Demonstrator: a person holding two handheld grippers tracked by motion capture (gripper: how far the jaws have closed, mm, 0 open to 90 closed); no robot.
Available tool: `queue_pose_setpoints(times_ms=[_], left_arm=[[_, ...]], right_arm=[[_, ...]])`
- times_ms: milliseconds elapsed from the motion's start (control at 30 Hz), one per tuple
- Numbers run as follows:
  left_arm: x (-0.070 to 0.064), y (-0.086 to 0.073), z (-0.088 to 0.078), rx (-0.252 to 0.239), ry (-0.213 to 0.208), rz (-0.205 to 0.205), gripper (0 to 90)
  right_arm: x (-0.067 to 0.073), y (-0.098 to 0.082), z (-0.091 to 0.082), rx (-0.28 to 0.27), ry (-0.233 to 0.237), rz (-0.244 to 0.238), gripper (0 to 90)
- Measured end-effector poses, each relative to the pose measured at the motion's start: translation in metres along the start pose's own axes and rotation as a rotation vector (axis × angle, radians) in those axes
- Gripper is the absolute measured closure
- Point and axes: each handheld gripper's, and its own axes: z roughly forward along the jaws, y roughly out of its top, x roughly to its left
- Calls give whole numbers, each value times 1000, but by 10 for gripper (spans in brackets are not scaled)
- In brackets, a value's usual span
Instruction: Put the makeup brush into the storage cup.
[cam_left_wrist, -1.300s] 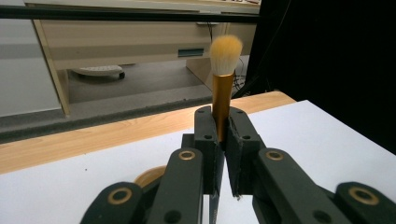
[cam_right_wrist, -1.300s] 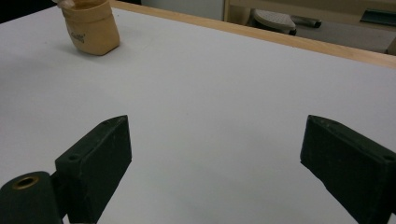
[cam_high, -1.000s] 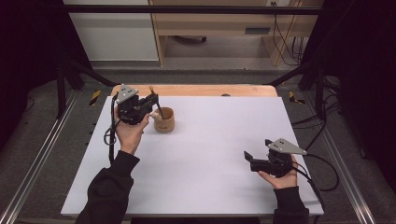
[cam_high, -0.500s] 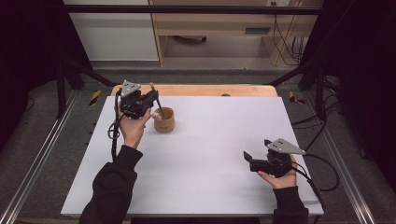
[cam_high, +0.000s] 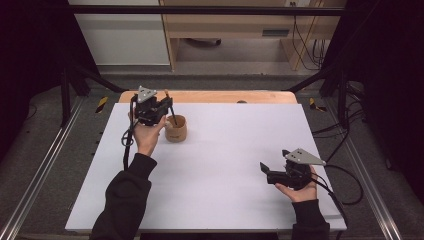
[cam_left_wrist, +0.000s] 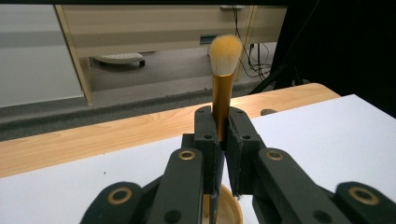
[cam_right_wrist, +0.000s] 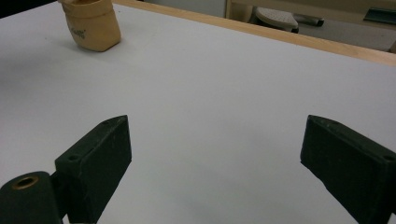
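The left gripper (cam_left_wrist: 223, 135) has its jaws clamped on the gold metal handle of a makeup brush with a pale, orange-tipped bristle head (cam_left_wrist: 224, 70). The left gripper view shows the brush standing upright between the jaws, bristles well above their tips, and the rim of a round tan wooden cup (cam_left_wrist: 229, 212) directly below the jaws. The high view shows what that view hides: the brush's dark lower end (cam_high: 173, 116) slants down from the jaws into the cup (cam_high: 176, 131), which stands on the white desk (cam_high: 225, 170) just beside the left gripper (cam_high: 159, 107).

The right gripper (cam_high: 265, 170) rests well apart from the cup; the right gripper view (cam_right_wrist: 215, 154) shows its jaws spread wide with bare desk between them, and the cup (cam_right_wrist: 92, 24) far ahead of the left-hand jaw.
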Motion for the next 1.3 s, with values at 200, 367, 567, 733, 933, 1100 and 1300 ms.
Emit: queue_pose_setpoints(times_ms=[200,367,567,733,933,1100,1300], left_arm=[[0,-3,5,19,6,9,832],[0,-6,9,40,14,21,831],[0,-12,15,57,13,16,831],[0,-17,18,76,11,19,832],[0,-23,21,96,12,22,831],[-1,-29,23,112,11,27,832],[-1,-33,26,131,13,37,831]], right_arm=[[0,0,0,3,4,-1,88],[0,0,0,-2,4,-3,89],[0,0,0,0,1,-2,88],[0,0,0,0,3,-3,88],[0,0,0,4,6,-3,88],[1,0,0,4,5,-6,89],[1,-1,1,5,5,-7,88]])
